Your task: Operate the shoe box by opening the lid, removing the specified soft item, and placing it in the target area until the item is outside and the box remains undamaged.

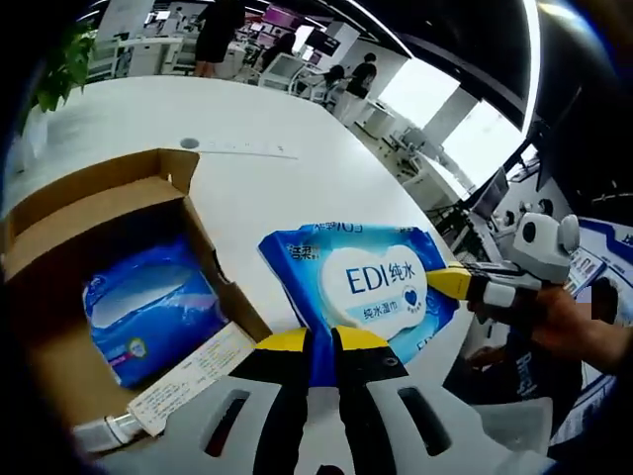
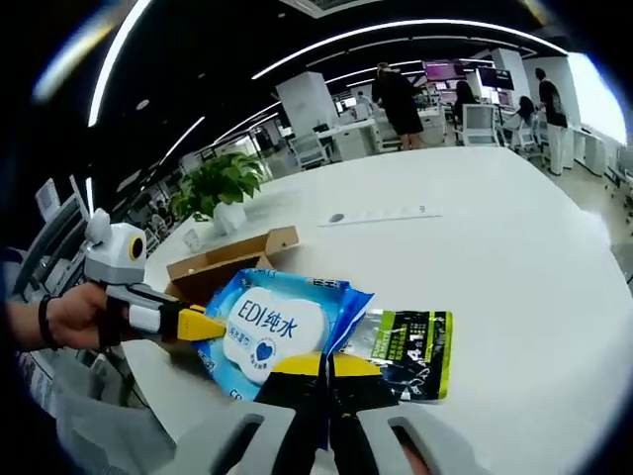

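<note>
A blue-and-white wet-wipes pack (image 1: 371,282) lies at the near edge of the white table (image 1: 257,119), just right of the open cardboard shoe box (image 1: 109,198). My left gripper (image 1: 321,341) is shut on the pack's near edge, with blue film showing between its yellow tips. My right gripper (image 1: 450,282) comes in from the right and pinches the pack's other side. In the right gripper view the pack (image 2: 272,332) sits in front of the box (image 2: 232,252), with my right gripper (image 2: 326,366) shut on its corner and my left gripper (image 2: 203,325) at its left edge.
A second blue pack (image 1: 148,307) lies inside the box, and a white label flap (image 1: 188,381) hangs at the box's front. A green-and-black packet (image 2: 410,351) lies beside the held pack. A potted plant (image 2: 223,183) and a thin strip (image 2: 381,215) stand farther back. People stand among distant desks.
</note>
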